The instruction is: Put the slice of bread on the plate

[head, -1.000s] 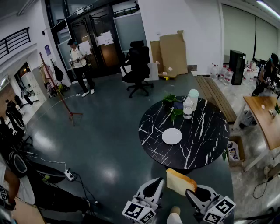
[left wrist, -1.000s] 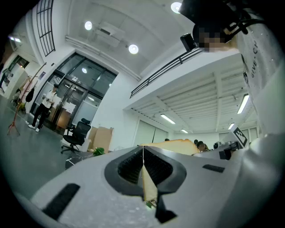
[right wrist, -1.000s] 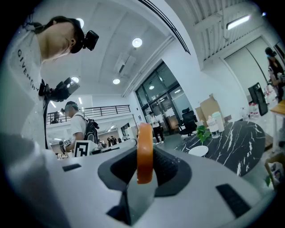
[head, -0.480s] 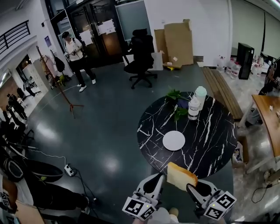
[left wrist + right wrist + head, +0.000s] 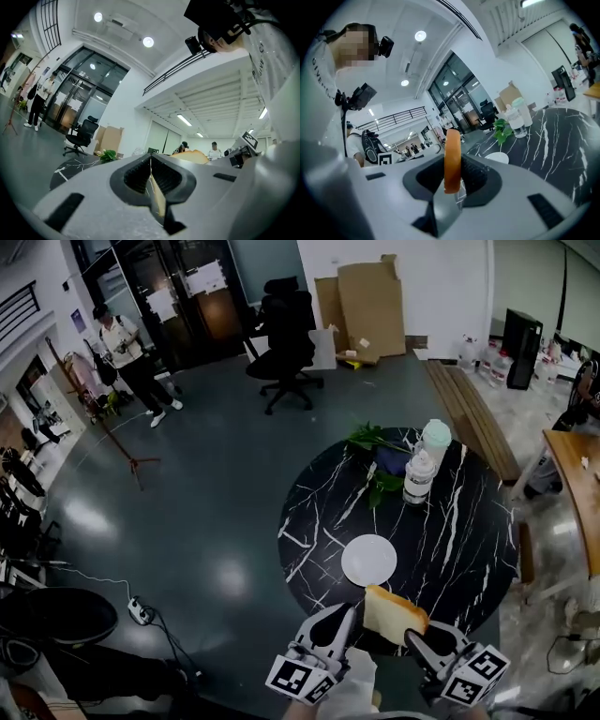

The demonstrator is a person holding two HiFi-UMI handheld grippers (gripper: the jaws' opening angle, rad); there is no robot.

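The slice of bread, pale with a brown crust, hangs over the near edge of the round black marble table. My right gripper is shut on it; in the right gripper view the bread stands edge-on between the pads. The white plate lies empty just beyond the bread, and shows as well in the right gripper view. My left gripper hovers to the left of the bread, shut on nothing; in its own view the jaws meet in a thin line.
Two bottles and a leafy green plant stand at the table's far side. Beyond are a black office chair, cardboard sheets, a wooden bench and a person walking. Cables and a power strip lie on the floor at left.
Both grippers have come closer to the table, the right one carrying the bread. The bread now sits over the table's near edge, just short of the plate.
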